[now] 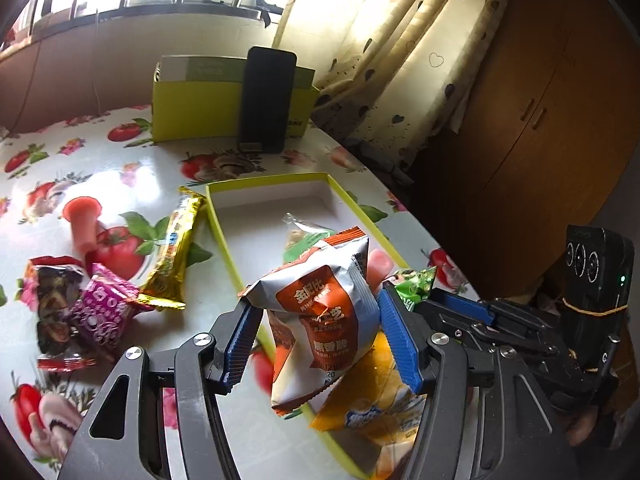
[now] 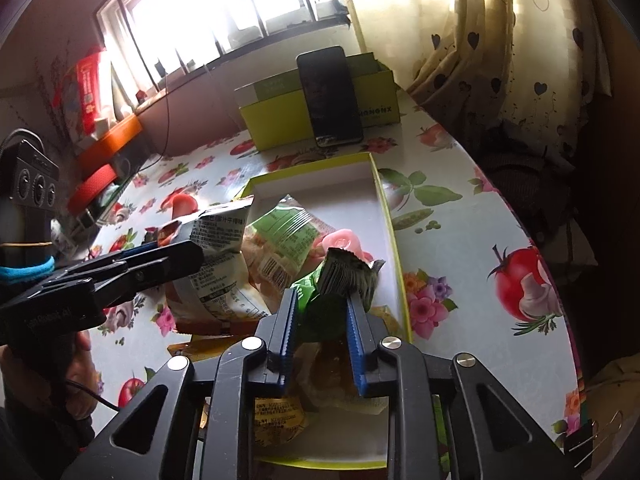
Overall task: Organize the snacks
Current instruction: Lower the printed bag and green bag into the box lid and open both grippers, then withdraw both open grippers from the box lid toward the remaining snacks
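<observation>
An orange-and-white snack packet (image 1: 320, 320) stands tilted between my left gripper's (image 1: 316, 308) blue pads, over the near-left rim of the shallow yellow-edged box (image 1: 268, 179). Only the packet's upper corners brush the pad tips, and the jaws stand wide. My right gripper (image 2: 322, 300) is shut on the crimped end of a green packet (image 2: 348, 276) above the box (image 2: 394, 248). In the box lie a clear-and-green bag (image 2: 280, 236), an orange-yellow packet (image 1: 372, 408) and a pink piece (image 2: 344, 240). A gold bar (image 1: 172, 256), a magenta packet (image 1: 104, 312) and a dark packet (image 1: 56, 312) lie on the table at left.
A black phone (image 1: 266, 100) leans on an upright yellow-green carton (image 1: 192, 108) at the back of the table. A pink mushroom-shaped thing (image 1: 84, 220) stands at left. The table edge runs along the right, with a curtain and a wooden cabinet (image 1: 540, 120) beyond. A binder clip (image 2: 576, 444) sits at the near-right edge.
</observation>
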### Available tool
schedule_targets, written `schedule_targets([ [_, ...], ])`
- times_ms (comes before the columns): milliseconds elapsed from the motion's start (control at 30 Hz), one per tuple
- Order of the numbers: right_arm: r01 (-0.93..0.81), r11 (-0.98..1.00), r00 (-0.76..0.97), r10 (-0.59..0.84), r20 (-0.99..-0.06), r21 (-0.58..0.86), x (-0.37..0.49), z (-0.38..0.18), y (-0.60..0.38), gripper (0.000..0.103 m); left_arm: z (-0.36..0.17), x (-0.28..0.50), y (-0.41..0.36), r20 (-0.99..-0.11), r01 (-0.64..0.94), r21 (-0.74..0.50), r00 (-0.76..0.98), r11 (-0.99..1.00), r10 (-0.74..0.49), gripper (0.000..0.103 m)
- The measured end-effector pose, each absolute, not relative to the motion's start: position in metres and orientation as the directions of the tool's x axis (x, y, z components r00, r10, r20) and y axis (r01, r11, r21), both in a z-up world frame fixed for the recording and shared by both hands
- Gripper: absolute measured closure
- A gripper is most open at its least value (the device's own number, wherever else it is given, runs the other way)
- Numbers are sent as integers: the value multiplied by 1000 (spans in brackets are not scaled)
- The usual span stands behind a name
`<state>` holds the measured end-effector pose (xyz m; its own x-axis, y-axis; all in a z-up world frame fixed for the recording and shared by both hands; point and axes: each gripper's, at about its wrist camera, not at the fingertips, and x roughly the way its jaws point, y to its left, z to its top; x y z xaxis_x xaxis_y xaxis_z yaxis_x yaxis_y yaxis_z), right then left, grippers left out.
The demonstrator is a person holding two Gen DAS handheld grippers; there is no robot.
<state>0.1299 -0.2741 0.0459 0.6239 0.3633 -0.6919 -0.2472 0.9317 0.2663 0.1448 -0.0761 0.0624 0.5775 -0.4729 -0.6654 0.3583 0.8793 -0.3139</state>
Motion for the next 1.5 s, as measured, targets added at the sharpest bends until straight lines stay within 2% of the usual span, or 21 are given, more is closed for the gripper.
schedule_targets([
  [467, -260, 927, 628, 375, -682, 270, 166, 44, -263, 85, 48, 179, -93, -676, 389, -291, 562, 874, -475, 44],
  [633, -263, 925, 671, 380, -637, 275, 151, 60, -270, 81, 65, 169, -83, -616, 400, -299, 613, 866, -495, 43],
  [733, -252, 926, 662, 376, -648, 280, 145, 58, -273, 81, 74, 162, -75, -592, 392, -298, 640, 871, -490, 42],
  [800, -252, 930, 643, 368, -671, 268, 141, 53, -272, 81, 75, 158, -72, -603, 378, -284, 644, 881, -471, 42],
  [1000, -259, 936, 576, 347, -740, 237, 139, 30, -262, 83, 55, 152, -79, -709, 347, -198, 595, 917, -378, 42],
  [1500, -270, 935, 579, 347, -738, 228, 187, 26, -250, 84, 44, 197, -86, -703, 308, -155, 633, 939, -324, 44],
])
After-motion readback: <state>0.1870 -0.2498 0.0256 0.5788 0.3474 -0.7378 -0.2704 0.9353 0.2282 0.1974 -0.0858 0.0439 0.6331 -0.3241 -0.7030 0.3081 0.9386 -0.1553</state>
